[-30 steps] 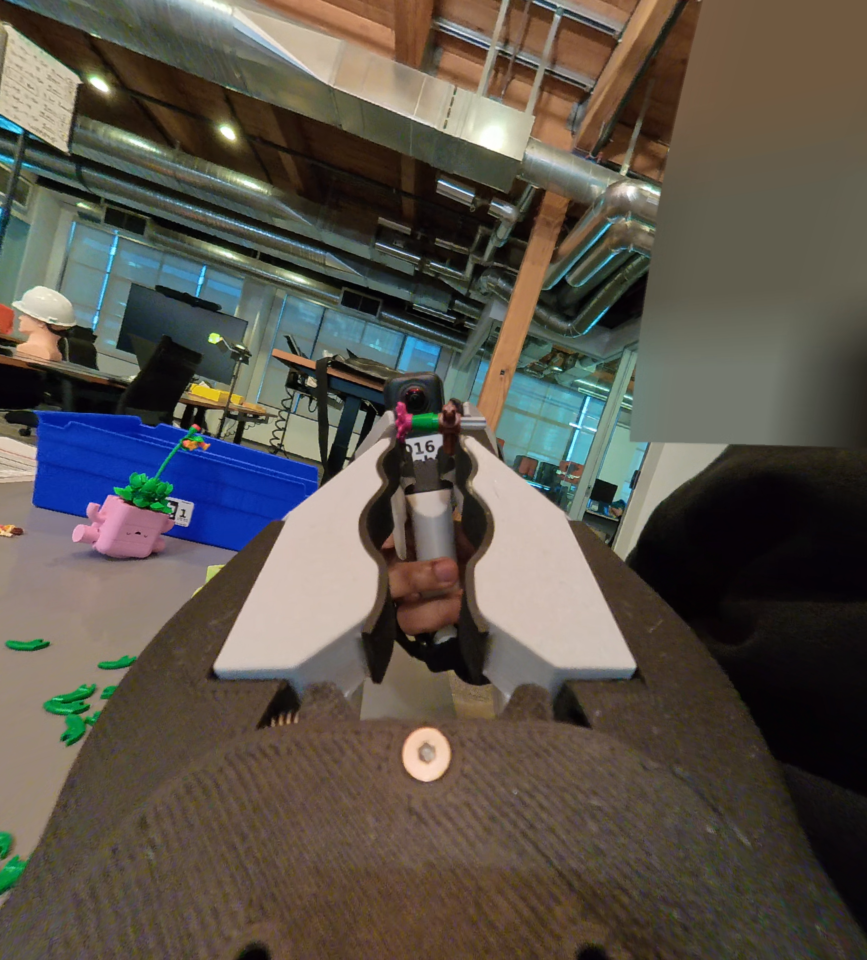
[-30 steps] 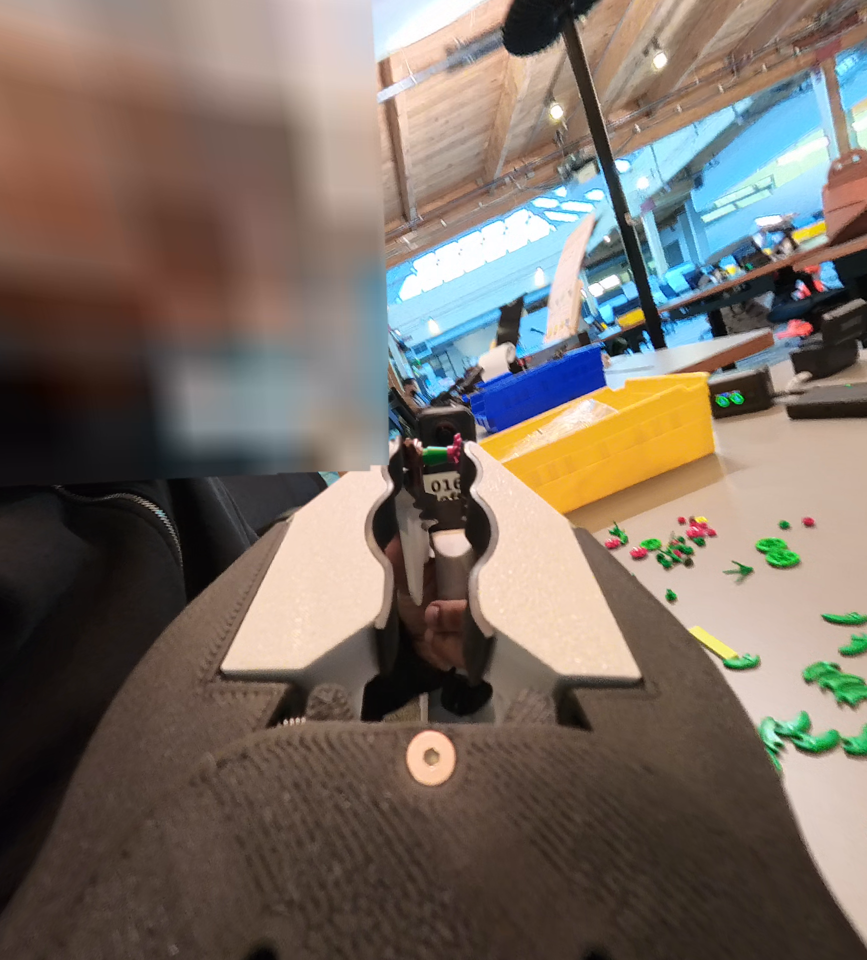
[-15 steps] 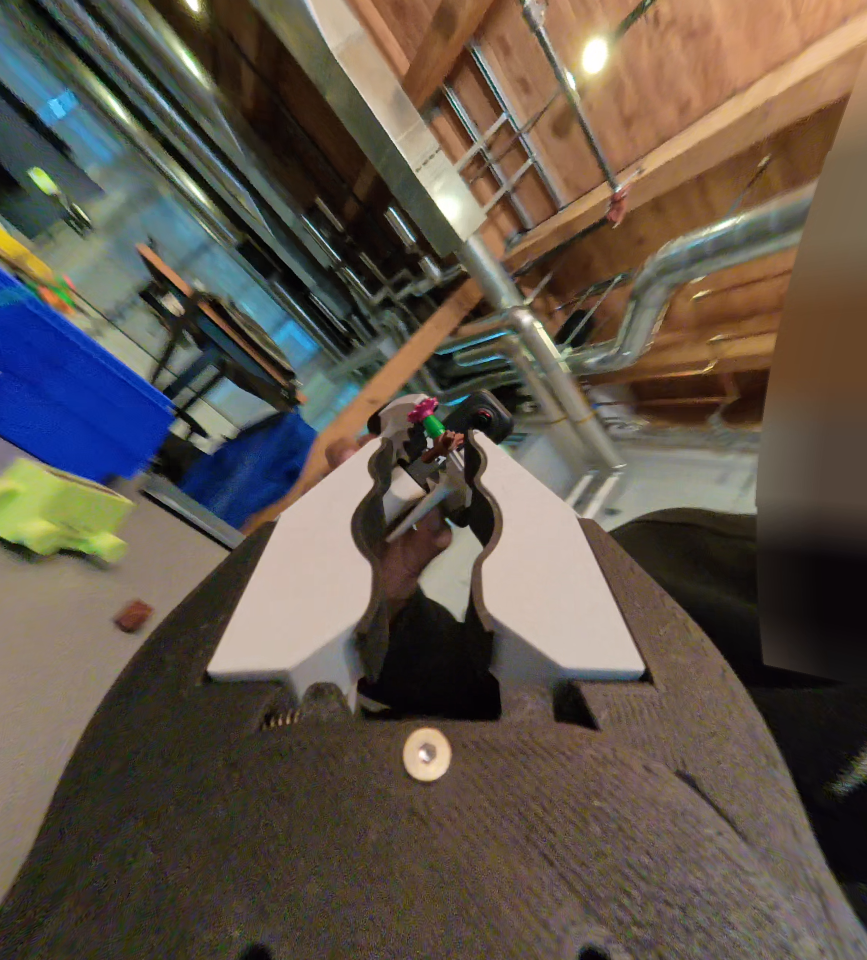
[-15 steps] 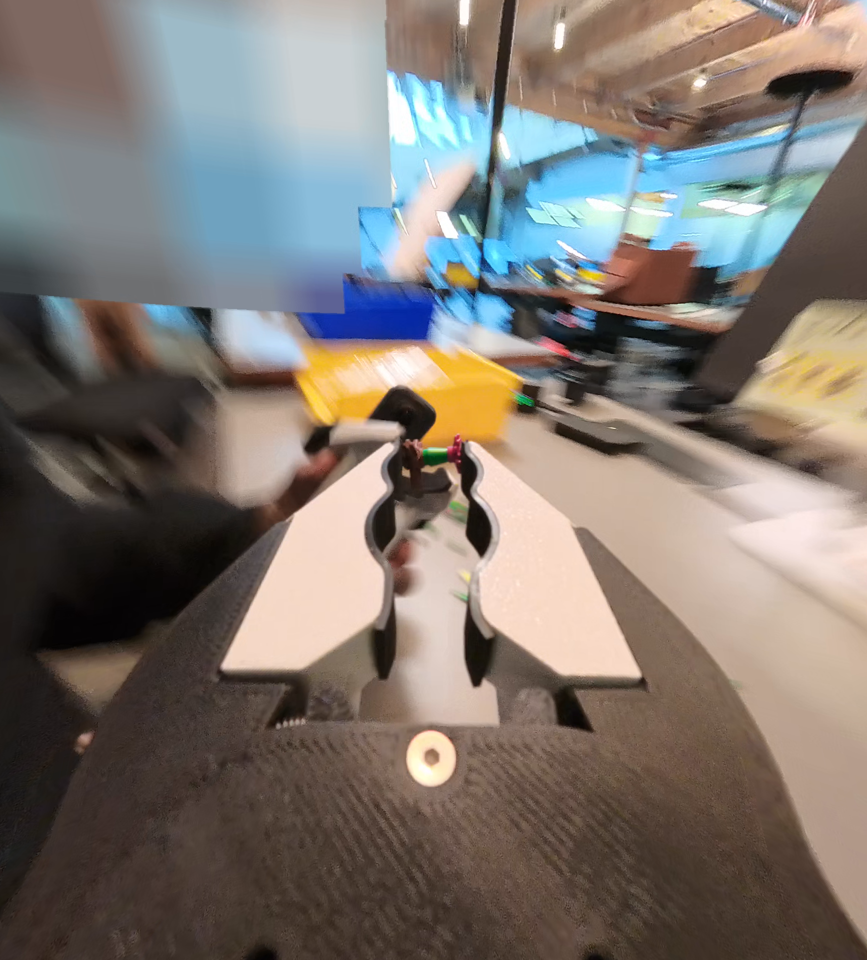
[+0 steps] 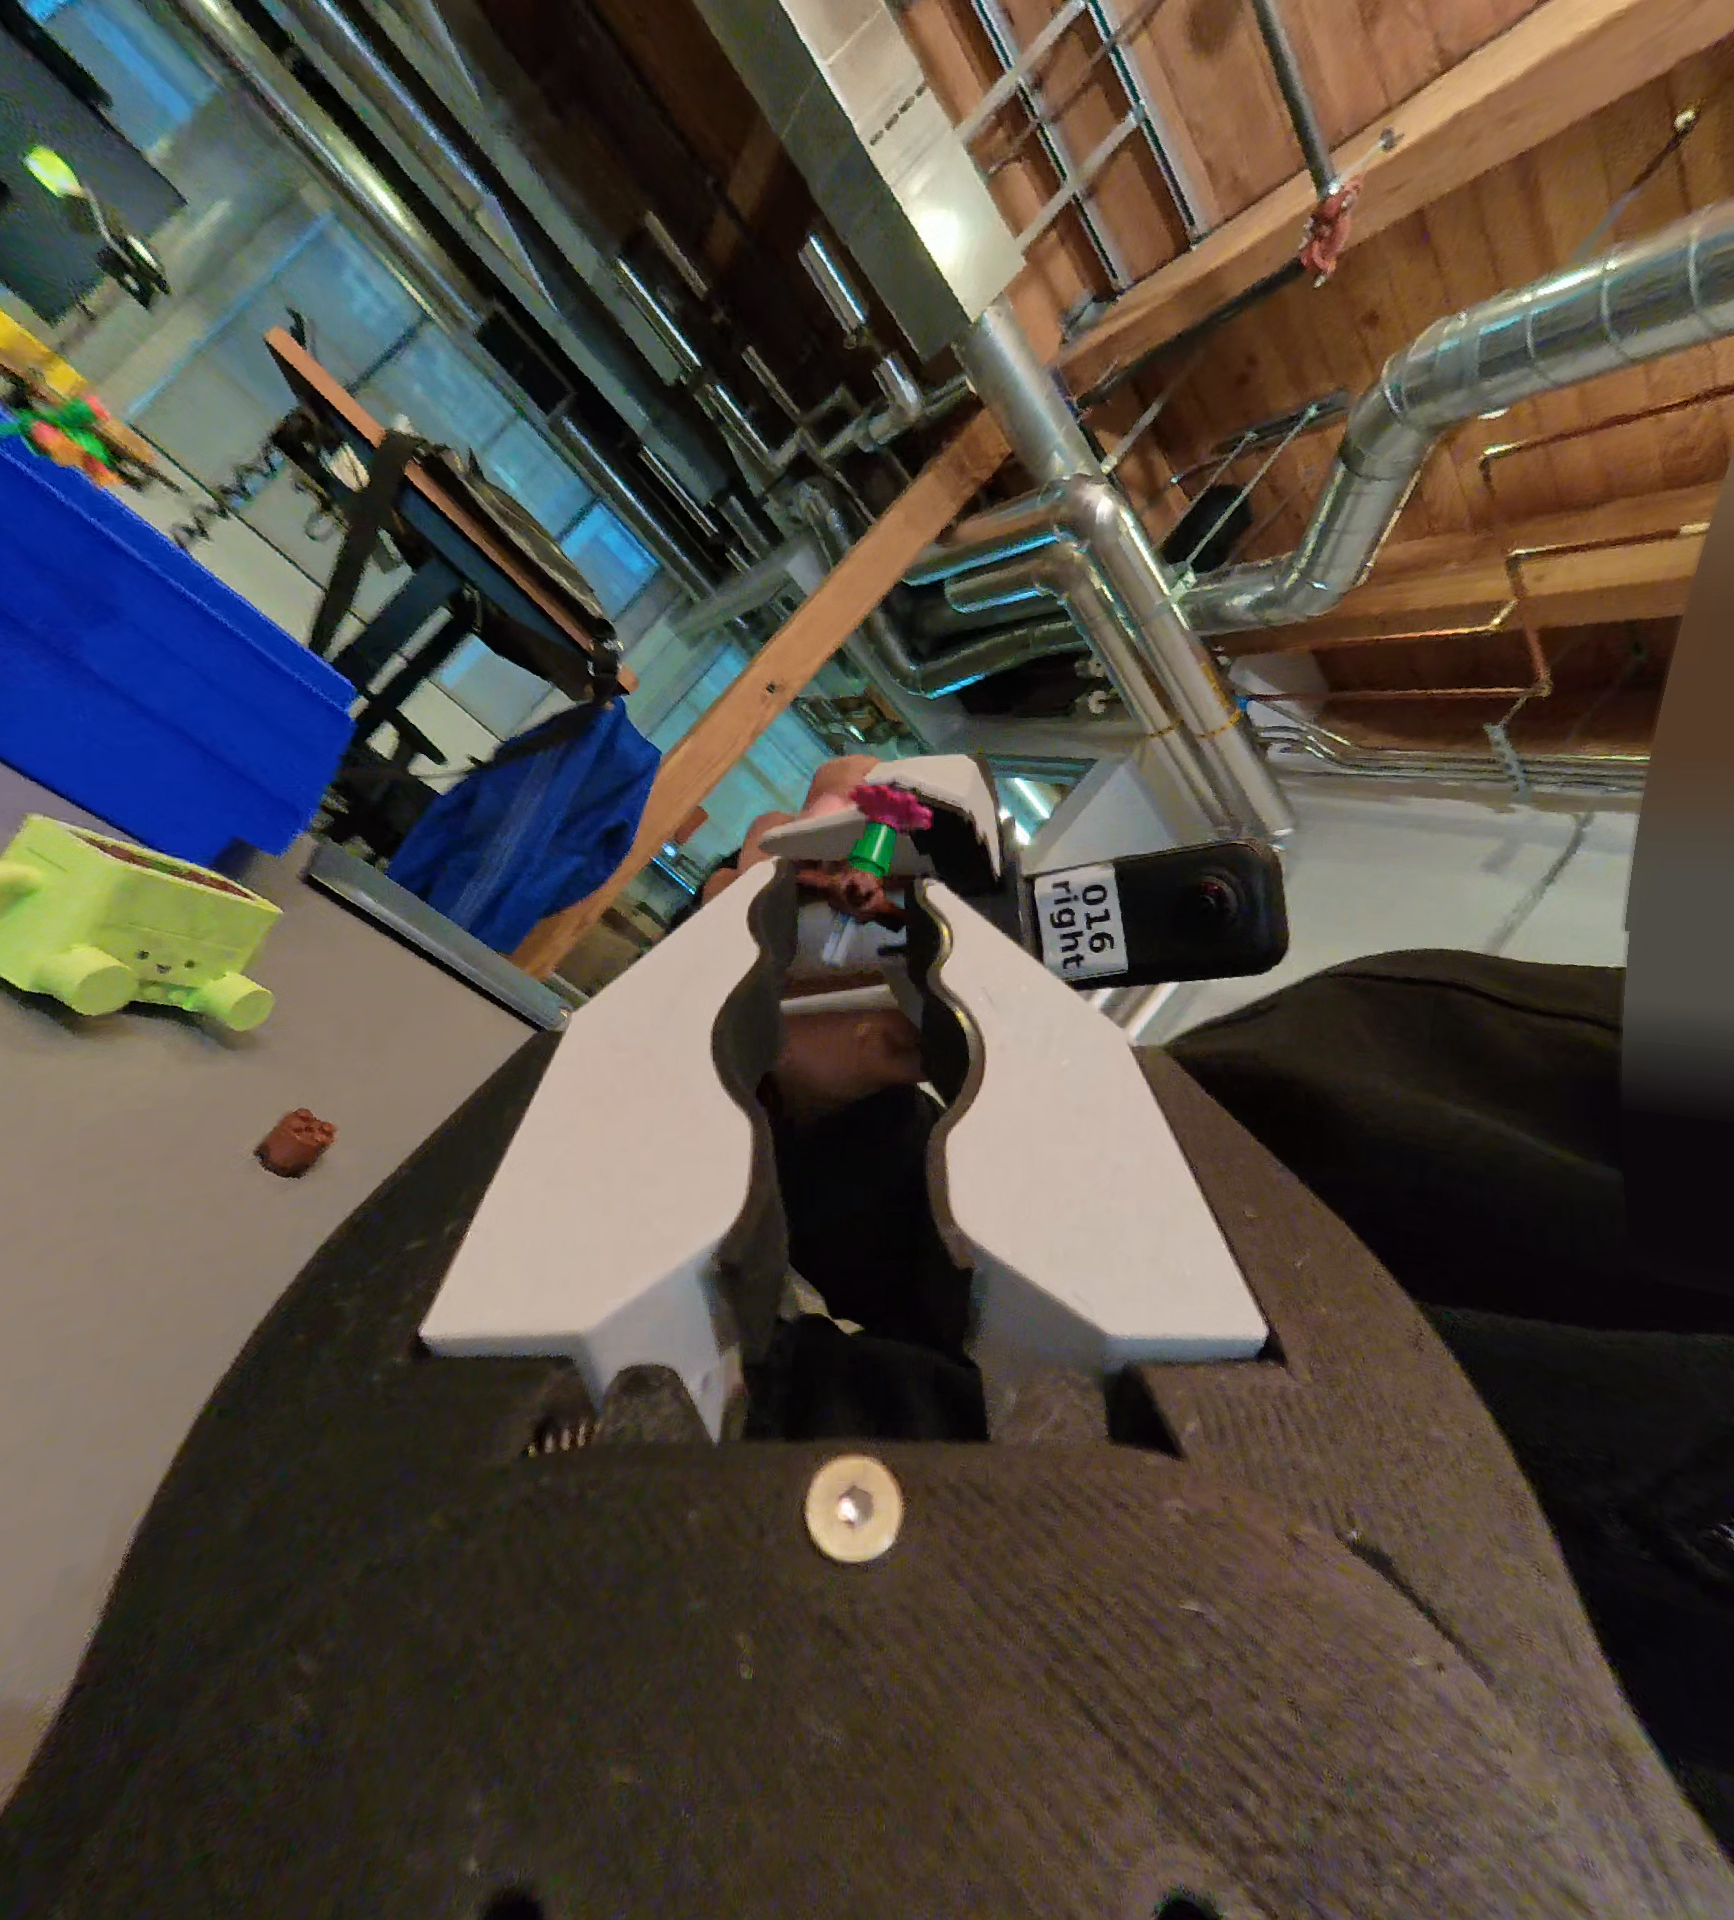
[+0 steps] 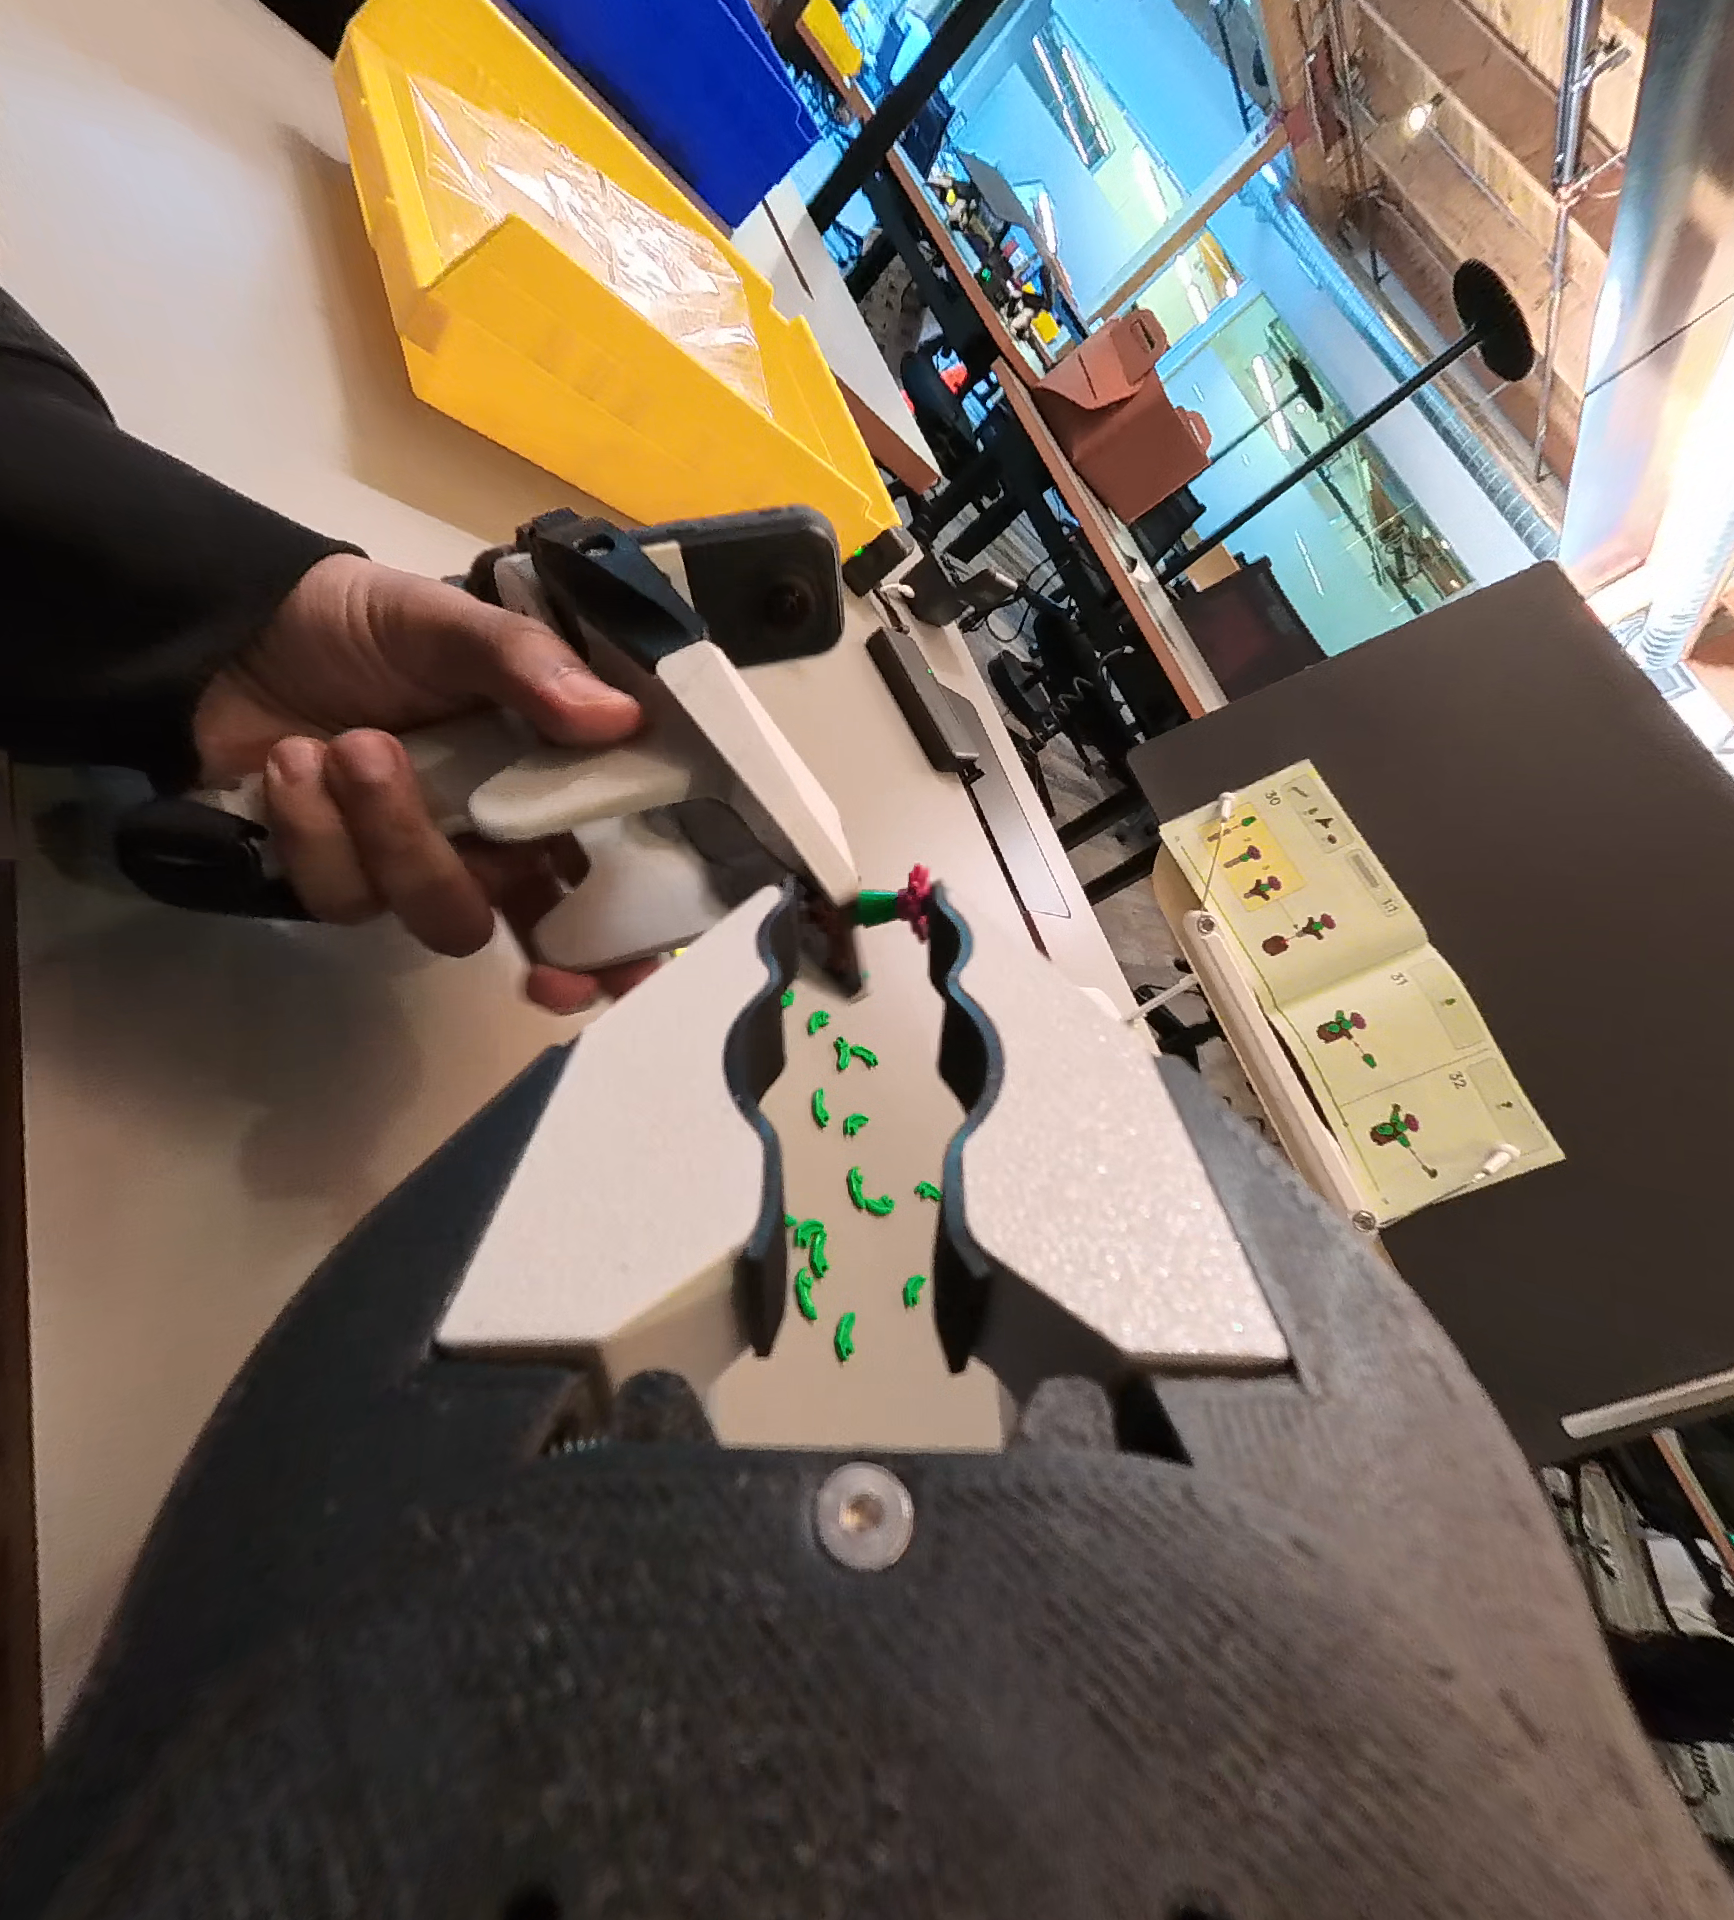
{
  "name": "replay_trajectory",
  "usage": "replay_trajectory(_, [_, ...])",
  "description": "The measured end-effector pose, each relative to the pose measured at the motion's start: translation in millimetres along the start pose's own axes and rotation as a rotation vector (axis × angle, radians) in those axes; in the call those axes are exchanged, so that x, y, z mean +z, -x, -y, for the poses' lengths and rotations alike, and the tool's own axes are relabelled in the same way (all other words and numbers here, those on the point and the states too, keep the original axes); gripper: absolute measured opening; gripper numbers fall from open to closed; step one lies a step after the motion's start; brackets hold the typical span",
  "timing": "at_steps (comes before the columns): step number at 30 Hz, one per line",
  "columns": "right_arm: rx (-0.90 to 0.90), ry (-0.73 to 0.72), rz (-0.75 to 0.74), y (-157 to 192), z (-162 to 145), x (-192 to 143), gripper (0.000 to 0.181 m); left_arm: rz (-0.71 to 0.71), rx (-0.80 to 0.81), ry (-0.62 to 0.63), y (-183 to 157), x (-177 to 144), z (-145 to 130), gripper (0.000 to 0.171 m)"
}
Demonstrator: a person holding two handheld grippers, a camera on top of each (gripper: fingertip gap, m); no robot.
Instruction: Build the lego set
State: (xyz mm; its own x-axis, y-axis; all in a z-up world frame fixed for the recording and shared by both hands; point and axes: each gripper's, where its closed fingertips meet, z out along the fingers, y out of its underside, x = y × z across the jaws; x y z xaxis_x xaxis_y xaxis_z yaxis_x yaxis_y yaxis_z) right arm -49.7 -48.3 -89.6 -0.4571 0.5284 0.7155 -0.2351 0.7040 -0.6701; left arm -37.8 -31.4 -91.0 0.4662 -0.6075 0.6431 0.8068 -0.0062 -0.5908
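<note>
Up between the two sets of fingers sits the small flower piece point(image 6: 884, 906) — a green stem with a magenta bloom at one end and a brown block at the other. In the right wrist view the right gripper point(image 6: 861, 909) has it crosswise at its very tips: the bloom presses against one finger, the brown end against the other, so these fingers are clenched on it. The left gripper point(image 6: 821, 894) comes in from the side, held in a hand point(image 6: 395, 727), and its fingertips meet the piece at the brown end. In the left wrist view the same flower piece point(image 5: 875, 831) stands just past the left gripper point(image 5: 847, 899) tips, the brown block wedged between them, so this pair also grasps it, while the right gripper point(image 5: 904, 821) pinches the bloom end. Below lies the desk point(image 6: 188, 997) with scattered green leaf pieces point(image 6: 842, 1174), a yellow bin point(image 6: 593, 301) and an open instruction booklet point(image 6: 1351, 997). Farther off — a lime-green pot point(image 5: 104, 935), a loose brown brick point(image 5: 296, 1139) and a blue bin point(image 5: 104, 644).
</note>
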Motion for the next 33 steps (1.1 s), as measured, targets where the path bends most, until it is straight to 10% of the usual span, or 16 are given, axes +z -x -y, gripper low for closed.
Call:
replay_trajectory(7, [0.223, -0.127, -0.003, -16, 15, -12, 0.037, 0.009, 0.132, -0.067, -8, -6, 13, 0.017])
replay_trajectory(16, [0.715, -0.418, 0.055, -41, 48, -23, 0.0, 0.032, 0.454, -0.115, -29, -4, 17, 0.015])
replay_trajectory(33, [0.694, -0.418, 0.091, -30, 62, -16, 0.0, -0.069, 0.414, -0.125, -44, -4, 15, 0.016])
